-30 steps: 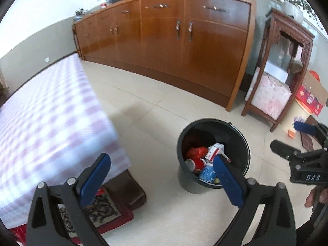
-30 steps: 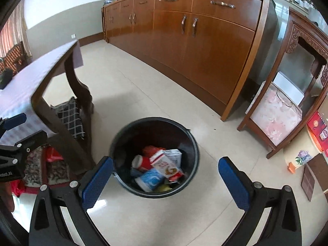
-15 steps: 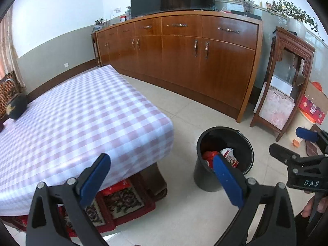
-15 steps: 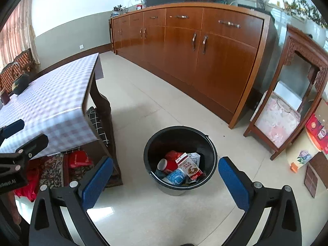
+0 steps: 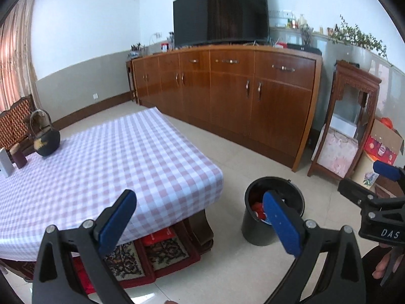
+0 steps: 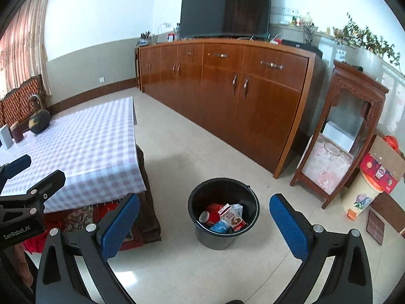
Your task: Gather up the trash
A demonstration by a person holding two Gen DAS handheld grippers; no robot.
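Observation:
A black bucket (image 6: 224,212) stands on the tiled floor beside the low table, holding a red wrapper, a red-and-white carton (image 6: 231,217) and a blue lid. In the left wrist view the same bucket (image 5: 274,211) sits partly behind my right blue pad. My left gripper (image 5: 200,221) is open and empty, held high over the table's corner. My right gripper (image 6: 205,224) is open and empty too, raised well above and in front of the bucket. Each gripper shows at the edge of the other's view.
A low table with a pink checked cloth (image 5: 106,167) carries a dark kettle (image 5: 46,139) and small boxes at its far left. A long wooden sideboard (image 6: 227,93) with a television lines the wall. A carved stand (image 6: 339,141), cartons and a vase sit at the right.
Both grippers have risen and pulled back from the bucket, which now looks smaller and farther. The television and tabletop items have come into view. Both stayed open.

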